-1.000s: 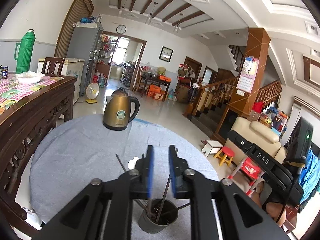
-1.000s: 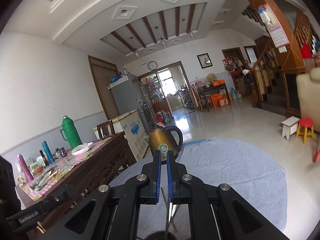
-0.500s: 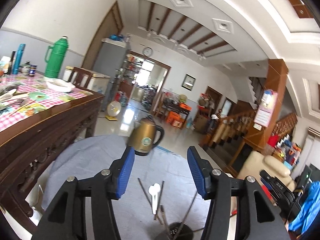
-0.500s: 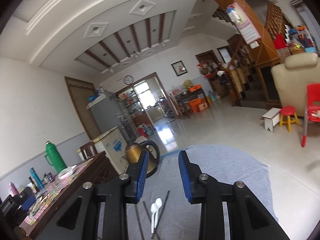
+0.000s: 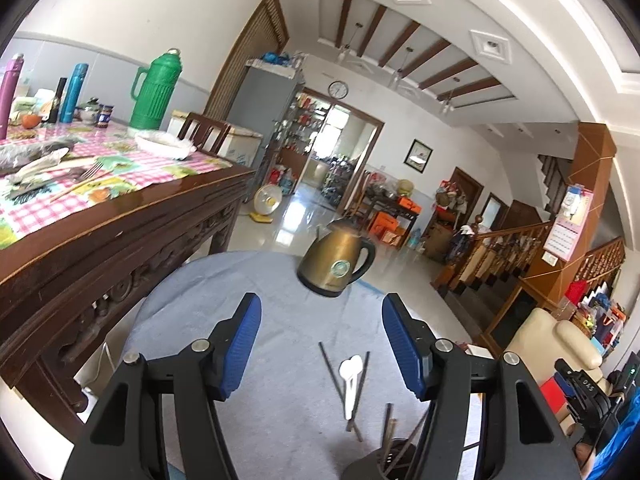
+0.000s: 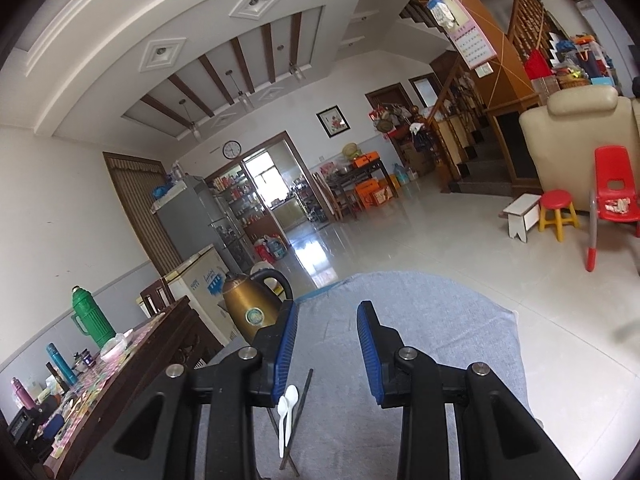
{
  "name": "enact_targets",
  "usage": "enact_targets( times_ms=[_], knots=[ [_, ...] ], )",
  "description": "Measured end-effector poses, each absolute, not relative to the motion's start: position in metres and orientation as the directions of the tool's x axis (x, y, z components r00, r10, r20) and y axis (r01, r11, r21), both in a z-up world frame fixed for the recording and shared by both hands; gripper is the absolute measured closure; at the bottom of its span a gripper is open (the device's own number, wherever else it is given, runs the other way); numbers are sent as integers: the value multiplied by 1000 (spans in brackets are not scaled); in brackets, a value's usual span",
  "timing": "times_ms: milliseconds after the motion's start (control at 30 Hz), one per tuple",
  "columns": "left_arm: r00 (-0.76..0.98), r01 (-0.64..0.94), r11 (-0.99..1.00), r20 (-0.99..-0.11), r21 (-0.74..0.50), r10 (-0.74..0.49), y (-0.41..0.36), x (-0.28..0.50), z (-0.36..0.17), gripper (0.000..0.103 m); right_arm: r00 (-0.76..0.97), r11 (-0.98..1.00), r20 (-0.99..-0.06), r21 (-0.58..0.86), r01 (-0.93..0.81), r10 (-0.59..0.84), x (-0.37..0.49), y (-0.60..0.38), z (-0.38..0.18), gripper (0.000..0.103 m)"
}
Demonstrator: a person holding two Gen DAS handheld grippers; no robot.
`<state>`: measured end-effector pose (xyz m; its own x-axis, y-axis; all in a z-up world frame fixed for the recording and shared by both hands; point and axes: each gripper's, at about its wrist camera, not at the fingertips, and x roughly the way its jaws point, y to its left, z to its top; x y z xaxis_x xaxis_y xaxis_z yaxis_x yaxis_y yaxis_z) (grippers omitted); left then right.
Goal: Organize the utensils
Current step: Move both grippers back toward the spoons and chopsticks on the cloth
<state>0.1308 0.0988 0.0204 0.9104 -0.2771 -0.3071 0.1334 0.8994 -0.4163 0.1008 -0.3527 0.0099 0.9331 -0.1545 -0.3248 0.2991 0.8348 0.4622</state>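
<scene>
Two white plastic spoons [image 5: 351,376] lie side by side on the grey-blue tablecloth [image 5: 280,360] of a round table, bowls toward the far edge and handles running back toward the cameras. Dark chopsticks [image 5: 331,368] lie alongside them on much the same near-to-far line, one to each side, crossing at the near end. In the right wrist view the same spoons [image 6: 287,412] and chopsticks [image 6: 301,400] sit just beside the inner face of the left-hand finger, low in the picture.

Only the left wrist view shows the dark round holder [image 5: 384,462] at the near edge, with several chopsticks standing in it and leaning at different angles. Only the right wrist view shows the red chair [image 6: 614,188] and the small stools on the floor. Both views show the brass-coloured kettle [image 5: 338,262] standing upright at the far side of the table.

The left gripper [image 5: 322,350] has its blue-padded jaws spread wide and opening, with nothing pressed between them; the spoons on the cloth show in the gap. The right gripper [image 6: 326,354] is released too, its jaws parted less widely, with only bare cloth between them.
</scene>
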Motion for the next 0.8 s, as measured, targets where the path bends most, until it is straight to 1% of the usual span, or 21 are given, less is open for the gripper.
enact_targets(
  times_ms=[167, 600, 800],
  knots=[
    [895, 89, 898, -360, -430, -262, 106, 143, 4, 39, 922, 824, -358, 470, 316, -150, 105, -358, -2, 69],
    [839, 38, 917, -486, -396, -245, 102, 177, -38, 39, 884, 801, -453, 484, 353, -116, 125, -373, -32, 69],
    [778, 9, 927, -580, -375, -242, 98, 204, -76, 39, 853, 781, -516, 498, 377, -83, 141, -380, -57, 69]
  ],
)
